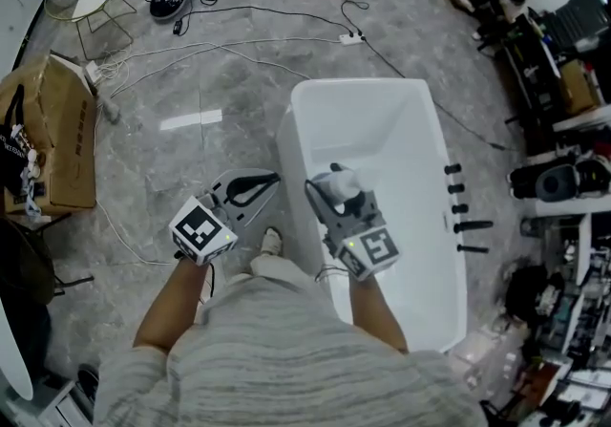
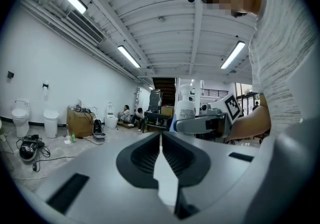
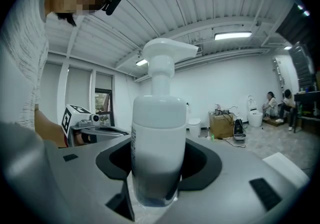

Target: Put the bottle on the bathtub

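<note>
A white pump bottle (image 3: pixel 157 153) stands upright between the jaws of my right gripper (image 3: pixel 157 165), which is shut on its body. In the head view the bottle (image 1: pixel 342 184) and right gripper (image 1: pixel 323 188) hang over the near left part of the white bathtub (image 1: pixel 363 86). My left gripper (image 1: pixel 271 181) is just left of the tub's outer wall, over the floor, its jaws together with nothing between them. In the left gripper view its jaws (image 2: pixel 160 138) meet in a thin line, and the bottle (image 2: pixel 186 102) shows beyond them to the right.
Black tap fittings (image 1: pixel 463 220) line the tub's right rim. A cardboard box (image 1: pixel 52 134) and a wire side table (image 1: pixel 91 0) stand at the left. Cables (image 1: pixel 239 43) cross the grey floor beyond the tub. Equipment clutter (image 1: pixel 563 177) fills the right side.
</note>
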{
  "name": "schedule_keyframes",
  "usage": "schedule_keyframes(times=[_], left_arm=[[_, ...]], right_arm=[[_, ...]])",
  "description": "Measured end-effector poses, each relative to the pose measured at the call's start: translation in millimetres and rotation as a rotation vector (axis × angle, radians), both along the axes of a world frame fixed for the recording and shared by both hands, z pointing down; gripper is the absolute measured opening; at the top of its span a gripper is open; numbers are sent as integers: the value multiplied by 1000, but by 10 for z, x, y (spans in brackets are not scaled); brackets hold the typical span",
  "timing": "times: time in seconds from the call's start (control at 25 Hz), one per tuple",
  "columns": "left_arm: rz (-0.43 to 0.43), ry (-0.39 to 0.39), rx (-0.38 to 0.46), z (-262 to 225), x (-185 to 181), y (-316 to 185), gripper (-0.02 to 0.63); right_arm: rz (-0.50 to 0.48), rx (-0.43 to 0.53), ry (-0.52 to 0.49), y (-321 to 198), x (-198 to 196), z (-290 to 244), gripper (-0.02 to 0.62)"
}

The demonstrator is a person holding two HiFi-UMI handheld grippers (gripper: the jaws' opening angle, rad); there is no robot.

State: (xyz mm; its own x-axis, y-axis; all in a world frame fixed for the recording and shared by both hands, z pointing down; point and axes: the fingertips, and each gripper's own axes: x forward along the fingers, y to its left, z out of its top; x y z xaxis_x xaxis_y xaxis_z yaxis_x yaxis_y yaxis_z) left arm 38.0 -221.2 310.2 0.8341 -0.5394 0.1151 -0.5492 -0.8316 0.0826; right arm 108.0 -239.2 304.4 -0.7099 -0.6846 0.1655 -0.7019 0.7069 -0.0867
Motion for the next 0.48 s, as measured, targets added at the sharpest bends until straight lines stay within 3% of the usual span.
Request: schedule_keyframes(times=[0.48], left_arm=[[20,-56,-81,548,124,-796,3]], right_arm=[[33,-113,-60,-1014,314,745,236]])
